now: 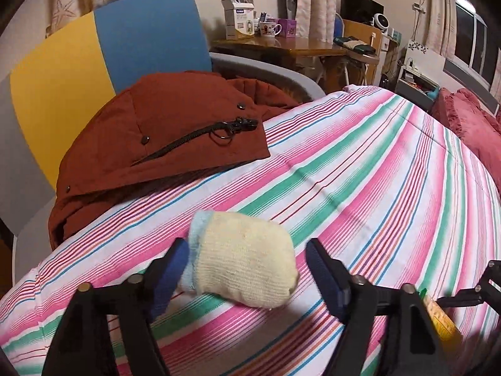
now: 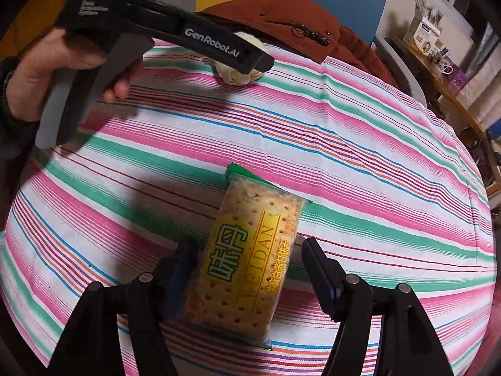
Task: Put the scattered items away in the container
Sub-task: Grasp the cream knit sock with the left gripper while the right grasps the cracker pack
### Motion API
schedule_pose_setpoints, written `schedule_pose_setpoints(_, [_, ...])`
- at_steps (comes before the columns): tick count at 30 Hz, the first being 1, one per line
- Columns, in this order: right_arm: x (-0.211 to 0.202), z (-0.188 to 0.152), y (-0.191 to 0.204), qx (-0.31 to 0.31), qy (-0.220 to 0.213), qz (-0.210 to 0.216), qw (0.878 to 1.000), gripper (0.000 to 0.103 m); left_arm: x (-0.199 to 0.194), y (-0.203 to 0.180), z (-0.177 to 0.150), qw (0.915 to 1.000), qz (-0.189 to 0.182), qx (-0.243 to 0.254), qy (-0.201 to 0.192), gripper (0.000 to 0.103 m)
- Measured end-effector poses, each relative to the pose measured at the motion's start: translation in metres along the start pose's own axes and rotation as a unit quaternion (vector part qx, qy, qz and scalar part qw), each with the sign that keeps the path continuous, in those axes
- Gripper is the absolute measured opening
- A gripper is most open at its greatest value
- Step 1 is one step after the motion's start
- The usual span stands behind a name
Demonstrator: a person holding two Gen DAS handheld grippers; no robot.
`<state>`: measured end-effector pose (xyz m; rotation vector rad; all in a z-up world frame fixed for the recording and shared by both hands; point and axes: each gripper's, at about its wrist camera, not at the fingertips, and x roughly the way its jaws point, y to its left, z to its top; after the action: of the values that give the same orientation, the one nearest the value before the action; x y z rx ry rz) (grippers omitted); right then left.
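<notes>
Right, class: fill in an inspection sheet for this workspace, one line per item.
Surface: striped bedcover, rumpled.
Job's things: rolled sock and cracker packet lie on it; no container seen.
Clutter: rust-red jacket at the bed's edge.
Grippers: left gripper open around the sock; right gripper open around the packet.
Cables: nothing seen.
Surroundings: blue-and-yellow chair, crowded wooden desk.

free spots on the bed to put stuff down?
Bare striped cover between the rolled sock and the cracker pack, and right of both toward the red pillow. Crowded at the rust jacket behind the sock.
</notes>
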<state>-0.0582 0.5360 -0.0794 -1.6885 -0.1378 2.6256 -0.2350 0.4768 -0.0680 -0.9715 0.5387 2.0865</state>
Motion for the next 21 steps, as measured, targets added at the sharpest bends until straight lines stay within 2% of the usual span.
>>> schedule_pose_setpoints(8, [0.001,0.001,-0.001,-0.001,-0.003,0.0,1.0,0.069,-0.002,-0.004,-0.005,0.9999,0.008,0.005,0.002,0.062])
schedule_pose_setpoints(9, [0.001,0.001,0.0,-0.005,-0.004,0.0,1.0,0.068,-0.003,-0.004,-0.006,1.0,0.009,0.001,0.001,0.061])
schedule_pose_setpoints(11, [-0.001,0.002,0.005,-0.015,-0.007,0.007,1.0,0.055,-0.007,-0.003,-0.009,0.9999,0.009,-0.008,0.003,0.059])
schedule_pose_setpoints(12, [-0.001,0.002,0.007,-0.021,-0.01,0.007,1.0,0.053,-0.011,-0.003,-0.011,0.9999,0.008,-0.015,0.003,0.058])
schedule_pose_setpoints(21, [-0.001,0.002,0.01,-0.026,-0.021,0.006,0.999,0.049,-0.057,-0.01,-0.052,0.9986,0.011,-0.05,0.009,0.057])
